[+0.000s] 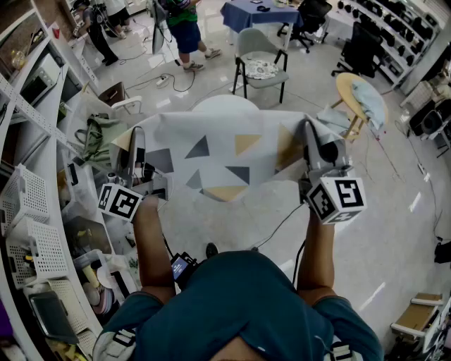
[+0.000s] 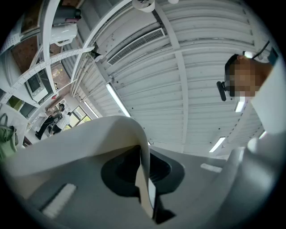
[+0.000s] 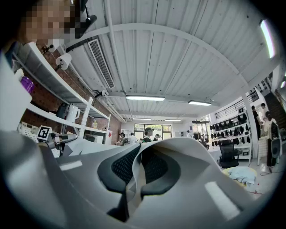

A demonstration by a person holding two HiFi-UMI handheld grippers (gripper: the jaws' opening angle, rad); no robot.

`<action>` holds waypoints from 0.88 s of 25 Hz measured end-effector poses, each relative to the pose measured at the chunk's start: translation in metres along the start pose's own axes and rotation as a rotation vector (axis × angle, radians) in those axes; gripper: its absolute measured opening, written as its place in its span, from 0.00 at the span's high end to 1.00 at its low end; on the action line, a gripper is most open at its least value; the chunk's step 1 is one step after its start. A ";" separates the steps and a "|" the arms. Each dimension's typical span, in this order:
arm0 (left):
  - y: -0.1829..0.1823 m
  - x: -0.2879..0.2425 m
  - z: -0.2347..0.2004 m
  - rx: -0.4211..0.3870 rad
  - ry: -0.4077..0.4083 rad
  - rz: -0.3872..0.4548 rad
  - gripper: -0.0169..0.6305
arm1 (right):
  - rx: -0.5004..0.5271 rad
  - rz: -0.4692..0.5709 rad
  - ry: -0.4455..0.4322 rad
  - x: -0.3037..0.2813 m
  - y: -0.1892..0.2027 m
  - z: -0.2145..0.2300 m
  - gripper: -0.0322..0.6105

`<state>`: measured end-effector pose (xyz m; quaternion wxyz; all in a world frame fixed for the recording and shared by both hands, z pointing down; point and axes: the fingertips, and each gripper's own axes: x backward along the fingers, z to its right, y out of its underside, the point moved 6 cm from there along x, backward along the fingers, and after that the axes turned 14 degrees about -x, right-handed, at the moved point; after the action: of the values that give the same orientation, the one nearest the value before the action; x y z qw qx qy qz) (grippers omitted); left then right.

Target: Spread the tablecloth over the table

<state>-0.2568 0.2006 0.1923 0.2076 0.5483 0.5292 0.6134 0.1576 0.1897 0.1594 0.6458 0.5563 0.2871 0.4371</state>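
A white tablecloth (image 1: 218,151) printed with grey and tan triangles hangs stretched in the air between my two grippers. Behind its far edge shows part of a round white table (image 1: 225,104). My left gripper (image 1: 132,144) is shut on the cloth's left edge and my right gripper (image 1: 309,134) on its right edge. In the left gripper view the cloth (image 2: 89,134) curls over the left jaw and runs down between the pads of the left gripper (image 2: 143,156). In the right gripper view a thin fold of cloth (image 3: 132,179) is pinched in the right gripper (image 3: 136,167).
A grey chair (image 1: 261,60) with a cushion stands beyond the table, and a wooden stool (image 1: 359,95) to its right. White wire shelves (image 1: 35,211) full of items line the left side. People (image 1: 184,28) stand at the back, near a blue-covered table (image 1: 257,14). Cables lie on the floor.
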 end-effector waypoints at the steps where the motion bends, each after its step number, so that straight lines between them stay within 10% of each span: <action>1: 0.001 0.000 -0.001 0.001 0.000 0.000 0.97 | -0.003 0.001 0.000 -0.001 0.001 0.000 0.92; 22: -0.002 0.009 -0.041 0.025 0.028 -0.006 0.97 | -0.043 0.001 0.017 -0.016 0.021 -0.031 0.92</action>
<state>-0.2965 0.1917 0.2009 0.1952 0.5404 0.5415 0.6138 0.1185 0.1903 0.1713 0.6551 0.5385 0.2829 0.4481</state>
